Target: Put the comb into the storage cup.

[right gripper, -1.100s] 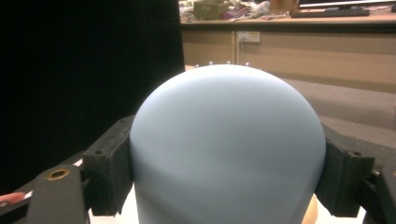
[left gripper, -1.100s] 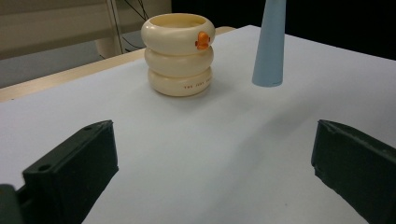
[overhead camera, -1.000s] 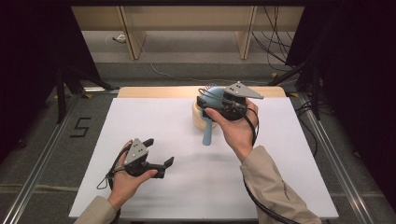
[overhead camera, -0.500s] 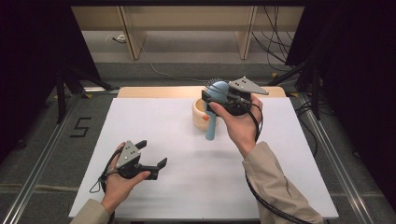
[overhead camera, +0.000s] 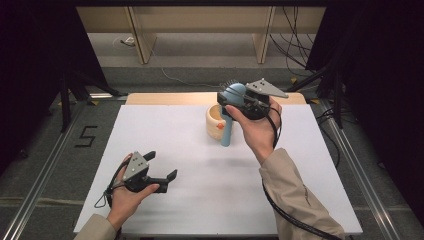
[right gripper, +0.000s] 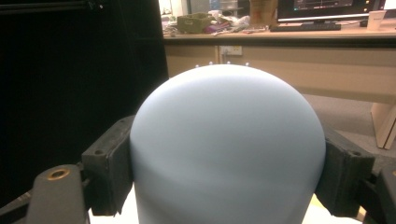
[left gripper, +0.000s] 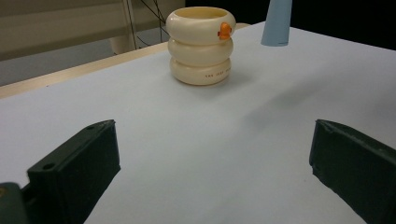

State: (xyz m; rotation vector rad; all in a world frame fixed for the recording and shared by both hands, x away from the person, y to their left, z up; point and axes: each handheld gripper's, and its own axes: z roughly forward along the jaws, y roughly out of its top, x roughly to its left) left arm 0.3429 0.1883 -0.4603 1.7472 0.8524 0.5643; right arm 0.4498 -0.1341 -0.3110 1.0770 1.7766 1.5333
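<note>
A: Where's the brush (overhead camera: 229,112) right now?

B: Up in the air, clamped in the right tongs (overhead camera: 235,100). In the right gripper view its rounded blue head (right gripper: 228,144) sits squeezed between the two black jaws, touching both. From the high view the handle hangs down beside the cup (overhead camera: 216,121), with the tip near the cup's right side.

A: So it isn't in the cup?

B: No. The left gripper view shows the handle's end (left gripper: 277,23) off to the right of the cup (left gripper: 201,44) and clear of the rim. The cup itself (a cream one, ringed like three stacked doughnuts, with a small orange knob) stands upright on the white surface (overhead camera: 165,135), toward its far edge.

A: And the other hand?

B: The left tongs (overhead camera: 160,167) are spread wide with nothing between them, held low over the near left of the surface, well apart from the cup.

A: How far along would you say this is?

B: My guess is the job is to stand the brush in the cup. The pickup is done and the brush is lifted. What's left is shifting it over the mouth, lowering the handle inside and letting go. Whether the cup needs steadying by the left hand, I can't say.
</note>
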